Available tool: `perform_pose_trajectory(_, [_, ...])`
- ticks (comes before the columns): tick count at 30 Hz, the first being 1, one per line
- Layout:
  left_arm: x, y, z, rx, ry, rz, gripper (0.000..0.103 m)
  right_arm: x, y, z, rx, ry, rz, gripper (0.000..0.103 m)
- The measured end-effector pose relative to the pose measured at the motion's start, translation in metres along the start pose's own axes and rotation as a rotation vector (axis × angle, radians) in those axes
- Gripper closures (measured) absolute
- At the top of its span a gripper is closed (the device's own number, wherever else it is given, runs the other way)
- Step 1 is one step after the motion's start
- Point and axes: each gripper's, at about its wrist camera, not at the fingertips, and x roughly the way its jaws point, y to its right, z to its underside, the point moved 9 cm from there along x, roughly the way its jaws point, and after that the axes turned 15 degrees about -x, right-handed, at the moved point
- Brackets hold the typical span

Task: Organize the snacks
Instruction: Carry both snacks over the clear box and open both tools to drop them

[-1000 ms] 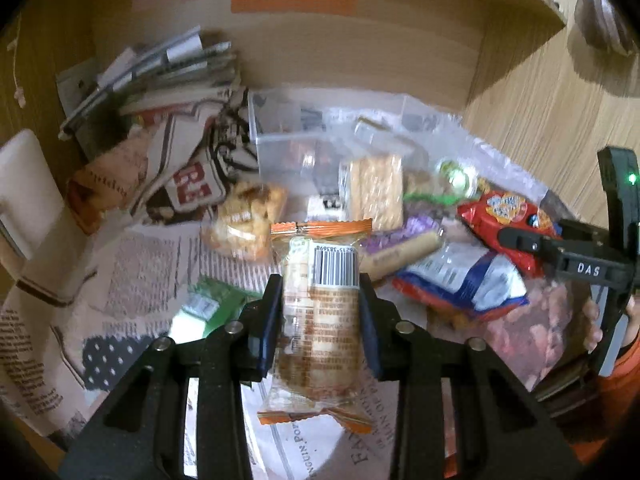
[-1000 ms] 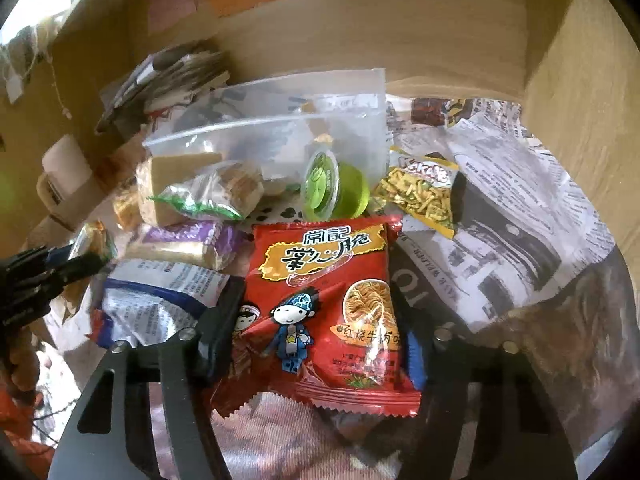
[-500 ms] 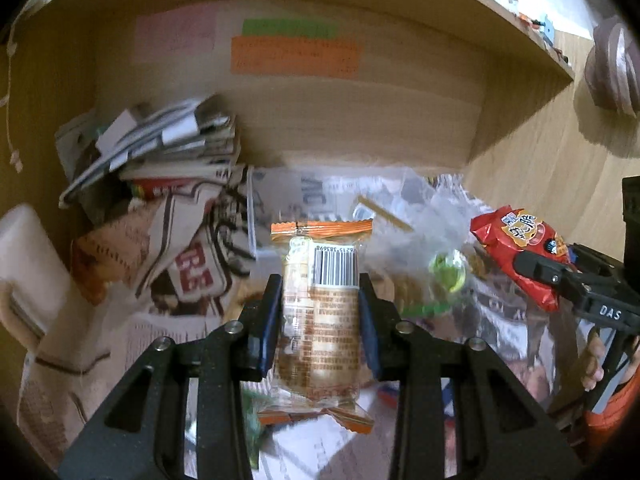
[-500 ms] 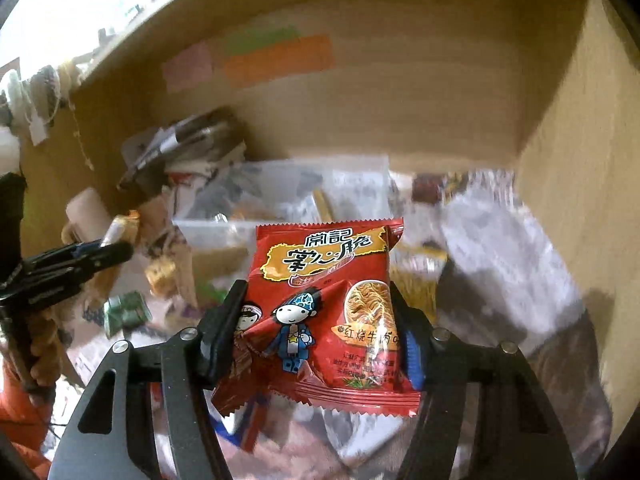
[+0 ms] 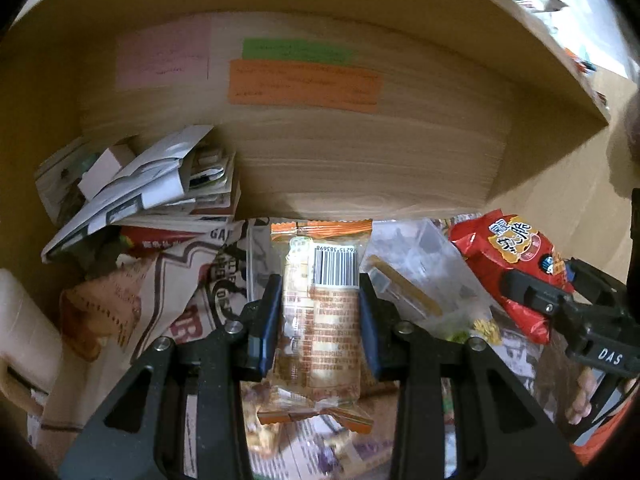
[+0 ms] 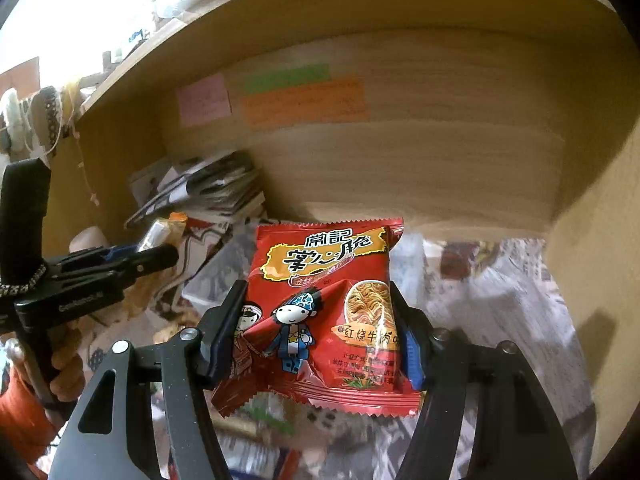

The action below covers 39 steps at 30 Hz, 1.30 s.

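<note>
Both grippers hold a snack off the littered desk, inside a wooden alcove. Clamped between the narrow-set pads of the left gripper [image 5: 320, 320] is an orange-sealed biscuit packet [image 5: 320, 344], upright, barcode side facing the camera, its lower crimp hanging below the fingers. The right gripper [image 6: 316, 332] stands about half open, pressed on both sides of a red noodle-snack packet [image 6: 324, 312] with cartoon figures on the front; the packet sits upright and slightly creased at its lower left. Below lie newspaper sheets [image 6: 500, 304], a clear plastic bag [image 5: 416, 280] and blurred loose snacks. A stack of papers [image 5: 140, 188] leans in the back left corner. Pink [image 5: 164, 56], green [image 5: 296, 50] and orange [image 5: 304, 86] sticky notes are on the back wall.
</note>
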Motion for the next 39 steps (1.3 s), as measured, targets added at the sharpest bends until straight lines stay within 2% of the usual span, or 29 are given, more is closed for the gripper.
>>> perform_pose_trajectory(9, [0.051, -0.002, -0.007, -0.031, -0.104, -0.019, 0.068, 0.046, 0.002, -0.008, -0.008, -0.063, -0.027, 0.041])
perform_pose_trajectory(21, [0.108, -0.012, 0.014, -0.051, -0.254, -0.053, 0.068, 0.101, -0.005, 0.012, -0.025, -0.204, -0.065, 0.041])
perform_pose_trajectory(22, [0.110, -0.015, 0.014, -0.037, -0.246, -0.078, 0.068, 0.104, -0.005, 0.015, -0.022, -0.217, -0.068, 0.041])
perform_pose_trajectory(26, [0.115, -0.015, 0.014, -0.037, -0.243, -0.090, 0.066, 0.107, 0.000, 0.015, -0.001, -0.221, -0.064, 0.039])
perform_pose_trajectory(28, [0.115, -0.016, 0.013, -0.036, -0.239, -0.090, 0.056, 0.107, 0.003, 0.015, 0.000, -0.230, -0.041, 0.038])
perform_pose_trajectory(29, [0.112, -0.015, 0.012, -0.036, -0.228, -0.089, 0.045, 0.107, 0.004, 0.015, 0.000, -0.229, -0.038, 0.035])
perform_pose_trajectory(30, [0.111, -0.016, 0.010, -0.033, -0.212, -0.089, 0.038, 0.106, 0.005, 0.015, -0.001, -0.232, -0.029, 0.033])
perform_pose_trajectory(32, [0.105, -0.015, 0.007, -0.019, -0.191, -0.090, 0.038, 0.103, 0.005, 0.014, -0.005, -0.228, -0.029, 0.027])
perform_pose_trajectory(39, [0.062, -0.017, -0.002, 0.009, -0.121, -0.079, 0.038, 0.078, 0.000, 0.008, -0.032, -0.191, -0.023, 0.027])
